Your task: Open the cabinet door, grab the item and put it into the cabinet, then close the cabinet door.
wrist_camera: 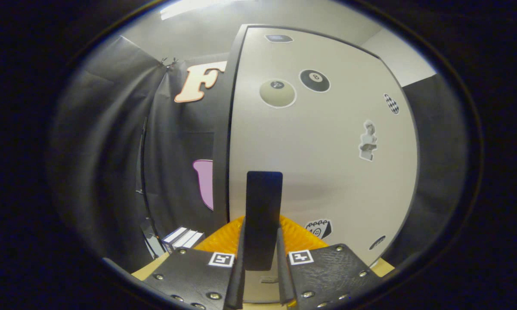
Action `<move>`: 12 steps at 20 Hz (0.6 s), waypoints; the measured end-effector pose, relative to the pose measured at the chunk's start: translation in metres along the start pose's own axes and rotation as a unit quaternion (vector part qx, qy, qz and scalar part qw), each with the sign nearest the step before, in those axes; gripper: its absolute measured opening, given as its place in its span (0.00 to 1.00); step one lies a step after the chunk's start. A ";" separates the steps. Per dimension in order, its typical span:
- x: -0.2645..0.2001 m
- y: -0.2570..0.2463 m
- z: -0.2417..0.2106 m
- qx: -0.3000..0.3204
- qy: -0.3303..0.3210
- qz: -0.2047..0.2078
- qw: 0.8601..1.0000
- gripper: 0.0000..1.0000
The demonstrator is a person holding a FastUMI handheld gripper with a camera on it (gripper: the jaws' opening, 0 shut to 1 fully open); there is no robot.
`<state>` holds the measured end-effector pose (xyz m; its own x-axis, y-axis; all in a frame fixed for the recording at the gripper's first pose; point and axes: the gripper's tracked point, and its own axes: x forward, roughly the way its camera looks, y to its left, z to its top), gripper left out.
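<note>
1. Black cloth (112,142) hangs as the booth backdrop to the left of the cabinet; a tan tabletop (148,268) shows low by the fingers.
2. Cabinet door (327,172) is pale, with stickers, set in a dark frame (222,142). It looks closed or barely cracked; can't tell which.
3. Dark door handle (263,206) stands upright on the door, sitting between the fingers.
4. Gripper (261,258) is narrowed down around the handle, a finger on each side. Both seem to press on it, so I judge it gripped, presumably to pull the door open.
5. Orange ribbed parts (224,239) flank the handle just behind the fingers; likely gripper hardware, not sure.
6. Small box-like item (181,237) with pale stripes sits on the tabletop left of the fingers, beside the cabinet frame. Probably the thing to stow; it's apart from the gripper.
7. Judgement: the open-door step is in hand, item not yet grabbed.
</note>
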<state>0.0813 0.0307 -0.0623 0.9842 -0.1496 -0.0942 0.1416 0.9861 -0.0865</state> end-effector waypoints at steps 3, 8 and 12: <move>-0.002 0.000 -0.001 0.009 0.007 -0.002 1.000 0.22; -0.003 -0.001 -0.002 0.007 0.012 -0.008 1.000 0.22; -0.012 -0.004 -0.002 -0.006 0.012 -0.011 1.000 0.22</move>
<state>0.0691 0.0286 -0.0624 0.9779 -0.1738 -0.1163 0.1625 0.9816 -0.1005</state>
